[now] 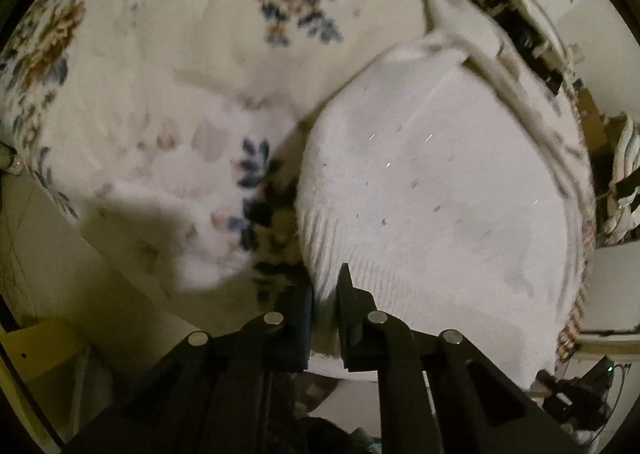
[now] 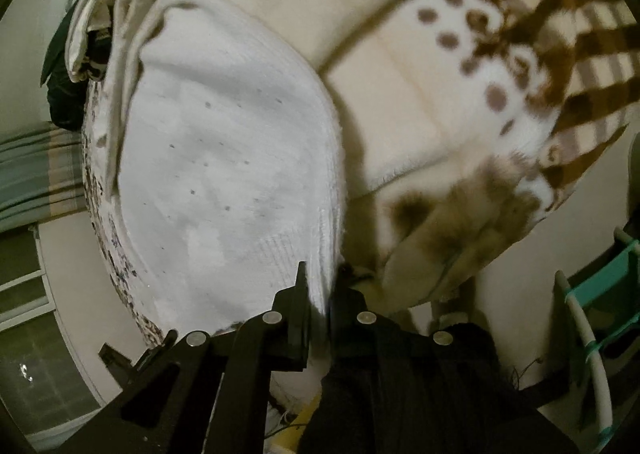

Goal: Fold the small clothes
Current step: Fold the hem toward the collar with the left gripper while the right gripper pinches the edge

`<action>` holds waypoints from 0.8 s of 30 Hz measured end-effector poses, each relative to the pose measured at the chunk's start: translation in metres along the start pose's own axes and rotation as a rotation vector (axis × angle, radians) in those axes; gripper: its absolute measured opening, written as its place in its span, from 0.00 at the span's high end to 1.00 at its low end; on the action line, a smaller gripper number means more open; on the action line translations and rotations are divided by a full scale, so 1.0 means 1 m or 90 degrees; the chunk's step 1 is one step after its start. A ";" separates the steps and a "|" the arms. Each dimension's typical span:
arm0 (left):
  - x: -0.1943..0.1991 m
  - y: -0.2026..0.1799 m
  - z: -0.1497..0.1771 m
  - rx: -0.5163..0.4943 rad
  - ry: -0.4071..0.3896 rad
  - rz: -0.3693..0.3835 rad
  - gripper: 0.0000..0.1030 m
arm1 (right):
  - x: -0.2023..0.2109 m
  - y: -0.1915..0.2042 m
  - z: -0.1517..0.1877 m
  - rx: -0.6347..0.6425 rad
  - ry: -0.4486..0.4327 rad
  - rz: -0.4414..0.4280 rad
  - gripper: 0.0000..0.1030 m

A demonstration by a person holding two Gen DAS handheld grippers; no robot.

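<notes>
White knit garment (image 1: pixel 432 190) is spread out flat on a bed, ribbed hem edge toward the cameras, and both grippers have a corner of that hem. Left gripper (image 1: pixel 325 308) is clamped down tight, with a fold of the ribbed edge pinched between its black fingers (image 1: pixel 352 302). Same deal on the other side: right gripper (image 2: pixel 318 304) is squeezed closed on the hem's other corner, white fabric bunched up in the narrow slot between its jaws.

From the left wrist view, the garment sits on a cream floral bedspread (image 1: pixel 192 34) with blue and brown flower clusters, and there's a fluffy pale cloth (image 1: pixel 176 190) just beside the garment's left edge, pretty blurred. A strap or sleeve (image 1: pixel 492 66) trails off the far end of the garment.

From the right wrist view, the garment (image 2: pixel 224 158) lies beside a cream blanket with brown dots and a brown checked band (image 2: pixel 540 26). A heap of other clothes (image 2: pixel 92 34) sits past its far end, near the bed's edge.
</notes>
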State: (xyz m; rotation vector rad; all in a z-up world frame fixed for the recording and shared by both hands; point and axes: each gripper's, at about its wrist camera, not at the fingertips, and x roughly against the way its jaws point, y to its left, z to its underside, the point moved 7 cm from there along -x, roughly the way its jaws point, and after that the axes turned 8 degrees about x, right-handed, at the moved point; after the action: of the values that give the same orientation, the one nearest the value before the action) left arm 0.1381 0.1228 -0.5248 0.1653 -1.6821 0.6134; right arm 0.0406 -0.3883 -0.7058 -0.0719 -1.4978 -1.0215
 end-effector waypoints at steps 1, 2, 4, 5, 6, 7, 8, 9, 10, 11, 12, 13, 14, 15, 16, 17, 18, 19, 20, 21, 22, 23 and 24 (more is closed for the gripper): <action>0.007 0.002 -0.007 0.005 -0.008 0.007 0.92 | 0.007 0.002 0.000 0.000 -0.005 -0.001 0.93; 0.017 0.001 -0.009 0.010 -0.018 0.015 0.93 | 0.014 0.004 -0.002 -0.004 -0.012 -0.006 0.93; 0.036 -0.001 -0.022 0.019 -0.037 0.035 0.93 | 0.032 0.010 -0.005 -0.009 -0.026 -0.022 0.93; 0.041 -0.002 -0.028 0.019 -0.042 0.044 0.93 | 0.043 0.014 -0.008 -0.014 -0.033 -0.034 0.94; 0.044 -0.013 -0.039 0.022 -0.047 0.055 0.93 | 0.050 0.016 -0.011 -0.016 -0.038 -0.040 0.94; 0.048 -0.020 -0.044 0.025 -0.053 0.063 0.93 | 0.060 0.022 -0.014 -0.014 -0.044 -0.051 0.94; 0.052 -0.029 -0.053 0.025 -0.055 0.076 0.93 | 0.070 0.029 -0.019 -0.010 -0.051 -0.063 0.94; 0.053 -0.039 -0.060 0.028 -0.060 0.083 0.93 | 0.078 0.034 -0.023 -0.007 -0.056 -0.071 0.94; 0.055 -0.045 -0.068 0.034 -0.062 0.094 0.93 | 0.086 0.043 -0.029 -0.002 -0.062 -0.081 0.94; 0.060 -0.055 -0.080 0.040 -0.065 0.110 0.93 | 0.093 0.053 -0.035 0.000 -0.066 -0.093 0.94; 0.059 -0.068 -0.092 0.043 -0.070 0.117 0.93 | 0.099 0.064 -0.042 0.000 -0.070 -0.107 0.94; 0.060 -0.077 -0.103 0.042 -0.076 0.127 0.93 | 0.109 0.078 -0.055 0.005 -0.079 -0.122 0.94; 0.063 -0.091 -0.119 0.038 -0.086 0.136 0.93 | 0.113 0.089 -0.062 0.010 -0.084 -0.130 0.94; 0.066 -0.101 -0.130 0.035 -0.093 0.141 0.93 | 0.120 0.104 -0.077 0.020 -0.095 -0.142 0.94; 0.066 -0.113 -0.143 0.030 -0.099 0.150 0.93 | 0.123 0.115 -0.086 0.026 -0.102 -0.147 0.94; 0.067 -0.124 -0.157 0.024 -0.104 0.157 0.93 | 0.126 0.127 -0.099 0.034 -0.109 -0.150 0.94; 0.065 -0.137 -0.173 0.019 -0.109 0.162 0.93 | 0.130 0.138 -0.114 0.042 -0.117 -0.148 0.94; 0.062 -0.149 -0.189 0.012 -0.113 0.169 0.93 | 0.133 0.153 -0.136 0.054 -0.130 -0.142 0.94; 0.058 -0.162 -0.205 0.009 -0.116 0.173 0.93 | 0.132 0.165 -0.153 0.059 -0.138 -0.139 0.94; 0.051 -0.174 -0.223 0.007 -0.117 0.178 0.93 | 0.130 0.172 -0.166 0.061 -0.144 -0.137 0.94; 0.042 -0.185 -0.239 0.006 -0.117 0.180 0.93 | 0.128 0.184 -0.188 0.063 -0.153 -0.132 0.94; 0.030 -0.198 -0.260 0.005 -0.114 0.184 0.93 | 0.125 0.195 -0.213 0.070 -0.162 -0.123 0.94; 0.022 -0.206 -0.271 0.005 -0.112 0.181 0.93 | 0.121 0.202 -0.234 0.075 -0.171 -0.110 0.94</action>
State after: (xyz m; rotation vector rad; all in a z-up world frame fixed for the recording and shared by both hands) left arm 0.4602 0.0842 -0.4196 -0.0174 -1.8899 0.8373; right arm 0.3111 -0.4718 -0.5323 0.0050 -1.8314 -1.0901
